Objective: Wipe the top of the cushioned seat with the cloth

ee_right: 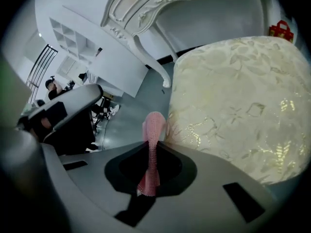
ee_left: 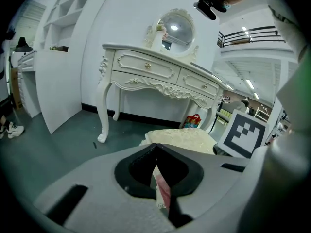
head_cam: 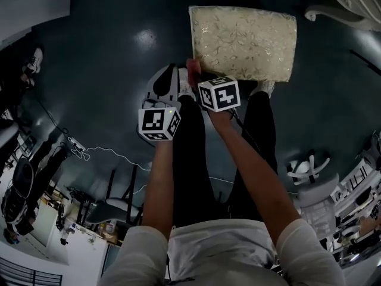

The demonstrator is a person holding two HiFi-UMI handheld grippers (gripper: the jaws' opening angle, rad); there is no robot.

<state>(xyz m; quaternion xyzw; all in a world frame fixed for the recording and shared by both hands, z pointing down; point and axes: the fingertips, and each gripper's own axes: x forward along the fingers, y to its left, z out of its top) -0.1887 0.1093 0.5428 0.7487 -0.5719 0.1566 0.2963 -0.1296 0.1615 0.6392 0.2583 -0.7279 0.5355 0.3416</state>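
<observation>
Right gripper (ee_right: 153, 147) is clamped on the pink cloth (ee_right: 152, 127), with a fold poking out past its tips. It hangs at the near corner of the cream cushioned seat (ee_right: 238, 91), placed, I'd say, to drag across the top. Left gripper (ee_left: 156, 152) sits close alongside, jaws pinched on what looks like a strip of the same cloth, probably to keep it stretched. Whether the cloth touches the seat, I can't tell.
</observation>
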